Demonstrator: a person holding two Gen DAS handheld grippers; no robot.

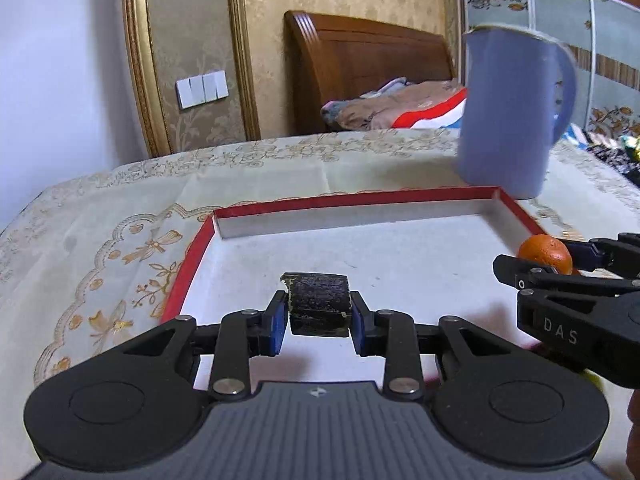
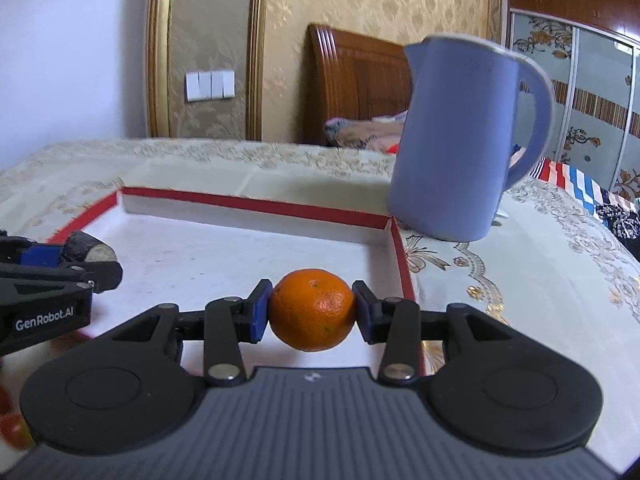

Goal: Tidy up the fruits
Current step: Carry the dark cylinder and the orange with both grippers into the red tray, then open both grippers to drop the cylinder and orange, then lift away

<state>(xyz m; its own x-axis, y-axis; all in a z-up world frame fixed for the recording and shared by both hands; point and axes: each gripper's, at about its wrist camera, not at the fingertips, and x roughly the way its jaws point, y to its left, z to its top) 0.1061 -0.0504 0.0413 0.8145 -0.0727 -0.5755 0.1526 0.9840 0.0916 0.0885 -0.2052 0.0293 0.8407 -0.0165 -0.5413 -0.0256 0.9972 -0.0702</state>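
Right wrist view: our right tongs (image 2: pixel 312 311) clamp an orange (image 2: pixel 311 309), our left tongs (image 1: pixel 319 312) a dark chunk (image 1: pixel 318 304), over the empty tray (image 1: pixel 352 212); nothing placed yet.

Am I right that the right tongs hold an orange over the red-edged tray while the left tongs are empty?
Not quite: the left tongs are not empty. They grip a dark chunky piece, as the left wrist view shows. The right tongs do hold the orange over the red-edged tray.
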